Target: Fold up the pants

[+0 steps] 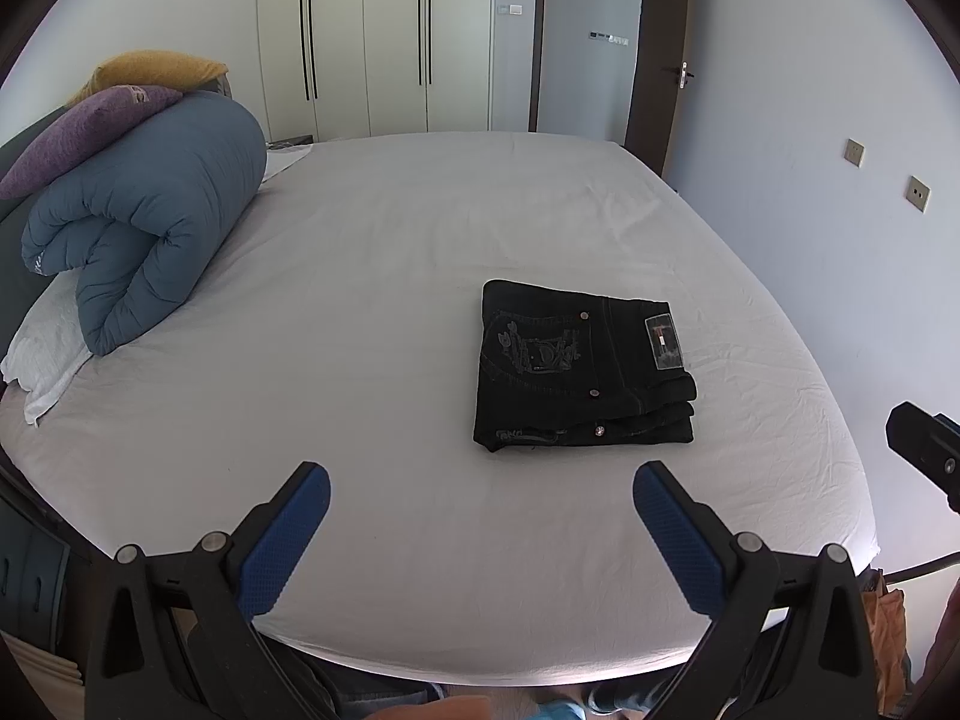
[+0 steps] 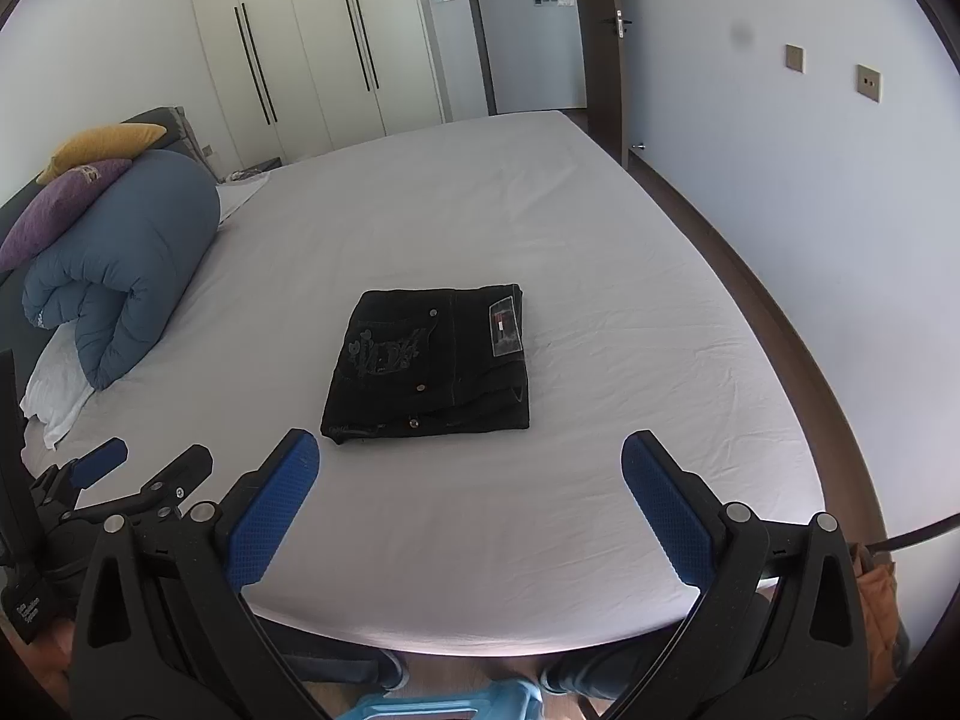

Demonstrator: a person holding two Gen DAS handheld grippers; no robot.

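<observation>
Black pants (image 1: 582,366) (image 2: 432,360) lie folded into a compact rectangle on the white bed sheet (image 1: 372,276) (image 2: 600,312), back pocket embroidery and waist label facing up. My left gripper (image 1: 480,480) hangs open above the near part of the bed, short of the pants and to their left, with nothing between its blue pads. My right gripper (image 2: 468,450) is open too, just in front of the pants' near edge and apart from them. The left gripper (image 2: 144,468) also shows at the left in the right wrist view; a part of the right gripper (image 1: 927,450) shows at the right edge in the left wrist view.
A rolled blue duvet (image 1: 144,222) (image 2: 120,264) with purple (image 1: 84,132) and yellow (image 1: 156,69) pillows sits at the bed's left end on a white pillow (image 1: 45,354). Wardrobes (image 1: 372,36) and a door (image 1: 660,60) stand behind. A wall (image 2: 810,180) runs along the right side.
</observation>
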